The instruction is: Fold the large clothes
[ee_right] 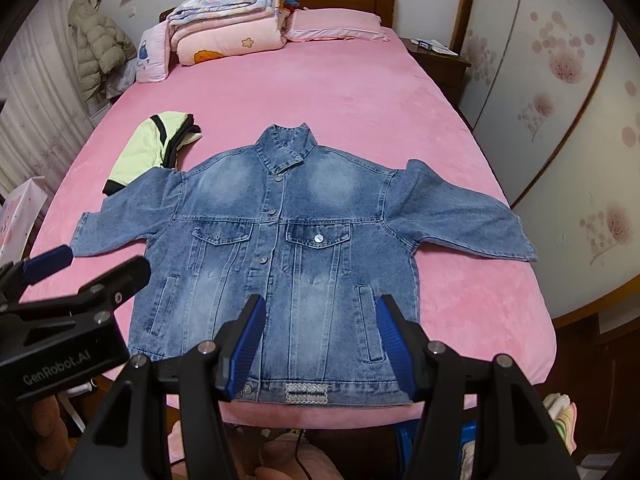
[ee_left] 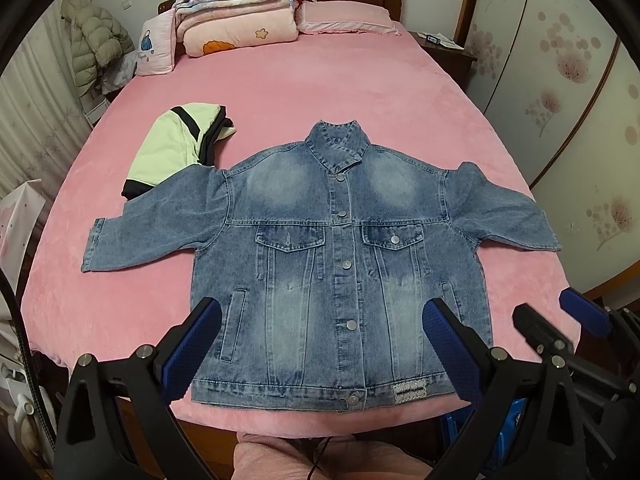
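A blue denim jacket [ee_left: 320,248] lies flat and buttoned, front up, on the pink bed, both sleeves spread out sideways; it also shows in the right wrist view [ee_right: 288,256]. My left gripper [ee_left: 322,312] is open and empty, hovering above the jacket's lower hem. My right gripper [ee_right: 320,312] is open and empty, above the hem's right half. In the left wrist view the right gripper [ee_left: 560,316] shows at the right; in the right wrist view the left gripper [ee_right: 88,264] shows at the left.
A folded light-green and black garment [ee_left: 172,148] lies by the jacket's left sleeve. Folded quilts [ee_left: 236,12] and pillows [ee_left: 344,18] sit at the headboard. The pink bed sheet [ee_left: 320,80] spreads beyond the jacket. A wardrobe [ee_left: 560,60] stands right, a nightstand [ee_left: 444,52] beside it.
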Tool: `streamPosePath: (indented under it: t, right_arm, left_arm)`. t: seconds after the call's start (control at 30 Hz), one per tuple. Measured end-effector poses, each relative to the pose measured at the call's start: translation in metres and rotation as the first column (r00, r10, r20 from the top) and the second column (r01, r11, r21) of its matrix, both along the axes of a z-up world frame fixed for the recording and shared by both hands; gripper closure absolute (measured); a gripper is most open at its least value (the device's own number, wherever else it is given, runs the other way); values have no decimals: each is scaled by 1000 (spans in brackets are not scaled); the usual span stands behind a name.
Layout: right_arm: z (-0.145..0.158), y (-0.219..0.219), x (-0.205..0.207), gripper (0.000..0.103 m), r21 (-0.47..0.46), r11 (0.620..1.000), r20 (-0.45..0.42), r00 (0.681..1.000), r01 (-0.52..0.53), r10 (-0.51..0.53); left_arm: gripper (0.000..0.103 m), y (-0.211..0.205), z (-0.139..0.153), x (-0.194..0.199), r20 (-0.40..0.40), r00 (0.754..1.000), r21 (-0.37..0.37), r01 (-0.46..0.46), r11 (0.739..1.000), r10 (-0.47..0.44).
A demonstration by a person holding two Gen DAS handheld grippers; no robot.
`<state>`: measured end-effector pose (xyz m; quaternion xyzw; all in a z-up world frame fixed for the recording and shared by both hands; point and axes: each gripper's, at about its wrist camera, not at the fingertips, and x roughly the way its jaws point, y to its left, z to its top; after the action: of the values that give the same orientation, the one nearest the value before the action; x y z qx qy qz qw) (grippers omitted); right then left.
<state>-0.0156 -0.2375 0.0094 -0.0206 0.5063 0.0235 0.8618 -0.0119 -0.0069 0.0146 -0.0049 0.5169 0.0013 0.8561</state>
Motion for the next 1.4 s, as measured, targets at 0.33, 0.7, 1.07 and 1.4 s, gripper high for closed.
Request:
streamPosePath:
  t: [0.33,0.7,1.07,1.4]
  right_arm:
    - [2,4,-2,45,11,1000,6,1000,-5,5]
    - [4,4,-3,45,22,1000,15,1000,-11,10]
    - [8,5,-6,45,18,1000,16,1000,-25,25]
    - [16,11,-10,45,9,999,25,999,-42,42]
  left_arm:
    - [3,2,1,-2,-2,1000,-2,2,1000,-2]
    - [3,2,3,-6,10,1000,-3,-4,1000,4]
    - [3,3,8,-11,4,1000,-4,-11,1000,11]
    - [3,10,19,-21,12,1000,2,-21,1000,21]
